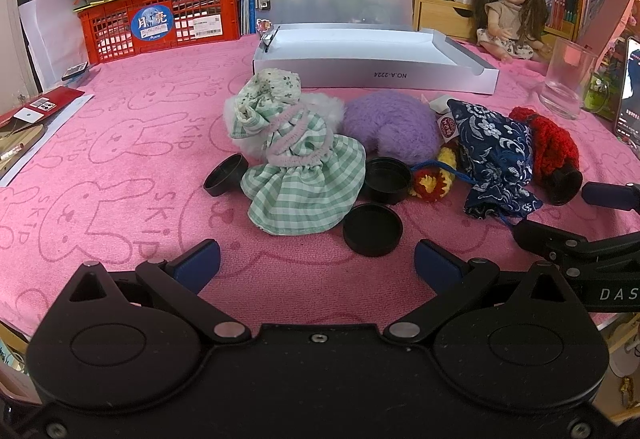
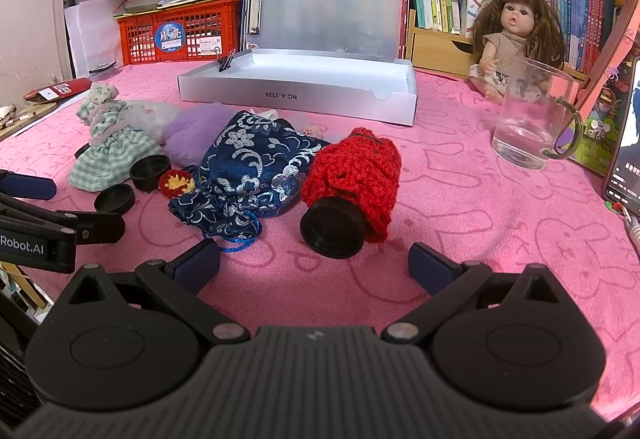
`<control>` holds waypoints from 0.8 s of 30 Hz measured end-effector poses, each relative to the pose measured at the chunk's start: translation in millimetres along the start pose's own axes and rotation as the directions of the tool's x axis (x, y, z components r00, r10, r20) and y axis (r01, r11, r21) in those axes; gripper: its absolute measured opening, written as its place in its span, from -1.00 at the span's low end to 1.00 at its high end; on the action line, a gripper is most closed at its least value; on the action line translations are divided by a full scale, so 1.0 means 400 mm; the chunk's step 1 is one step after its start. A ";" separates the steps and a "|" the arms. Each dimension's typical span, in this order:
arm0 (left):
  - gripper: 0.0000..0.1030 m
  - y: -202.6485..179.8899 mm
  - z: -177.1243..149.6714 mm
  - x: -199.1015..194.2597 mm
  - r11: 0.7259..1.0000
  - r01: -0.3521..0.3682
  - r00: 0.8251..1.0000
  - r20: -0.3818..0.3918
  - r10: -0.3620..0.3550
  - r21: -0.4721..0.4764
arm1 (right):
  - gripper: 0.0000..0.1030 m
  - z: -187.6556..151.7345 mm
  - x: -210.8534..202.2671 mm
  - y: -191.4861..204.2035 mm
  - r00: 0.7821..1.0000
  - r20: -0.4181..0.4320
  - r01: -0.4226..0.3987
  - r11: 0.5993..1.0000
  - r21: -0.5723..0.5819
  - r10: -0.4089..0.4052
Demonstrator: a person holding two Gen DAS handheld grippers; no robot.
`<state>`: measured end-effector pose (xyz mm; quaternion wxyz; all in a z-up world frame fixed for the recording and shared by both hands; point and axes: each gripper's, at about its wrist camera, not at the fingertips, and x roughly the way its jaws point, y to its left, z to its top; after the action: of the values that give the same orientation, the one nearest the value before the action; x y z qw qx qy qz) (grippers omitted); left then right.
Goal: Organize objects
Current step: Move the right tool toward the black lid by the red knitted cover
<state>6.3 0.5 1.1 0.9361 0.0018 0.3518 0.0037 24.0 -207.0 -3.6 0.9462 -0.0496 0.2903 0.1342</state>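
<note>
Both tools, the left tool [image 1: 317, 259] and the right tool [image 2: 314, 259], are hanging wide open, holding nothing. The toys [image 1: 304, 159] are lying on the pink table [image 1: 120, 159]. The white box [image 1: 372, 55] is sitting empty, so nearly everything looks left to do.

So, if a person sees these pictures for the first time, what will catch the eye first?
Probably the heap of soft things in the middle of the pink cloth: a blue flowered pouch and, to its right, a red knitted cover on a black cylinder. Behind the heap lies an open white box, and a long-haired doll sits at the far right. Both claws are open and empty.
</note>
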 end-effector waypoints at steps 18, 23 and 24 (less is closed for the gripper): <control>0.81 -0.002 -0.020 -0.047 0.999 0.021 0.998 0.067 -0.019 -0.027 | 1.00 0.007 -0.009 -0.008 1.000 -0.004 -0.012 1.000 0.025 0.012; 0.50 -0.021 -0.016 -0.069 0.999 0.054 0.993 0.102 -0.055 0.007 | 0.93 0.011 -0.026 -0.015 1.000 0.028 -0.010 0.999 0.044 0.009; 0.42 -0.025 -0.016 -0.072 0.998 0.060 0.993 0.105 -0.061 0.011 | 0.91 0.013 -0.029 -0.016 0.999 0.033 -0.008 0.999 0.048 0.007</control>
<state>-19.4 -9.7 15.3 0.9530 -0.0050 0.3018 -0.0263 19.4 -215.0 7.4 0.9512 -0.0237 0.2780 0.1316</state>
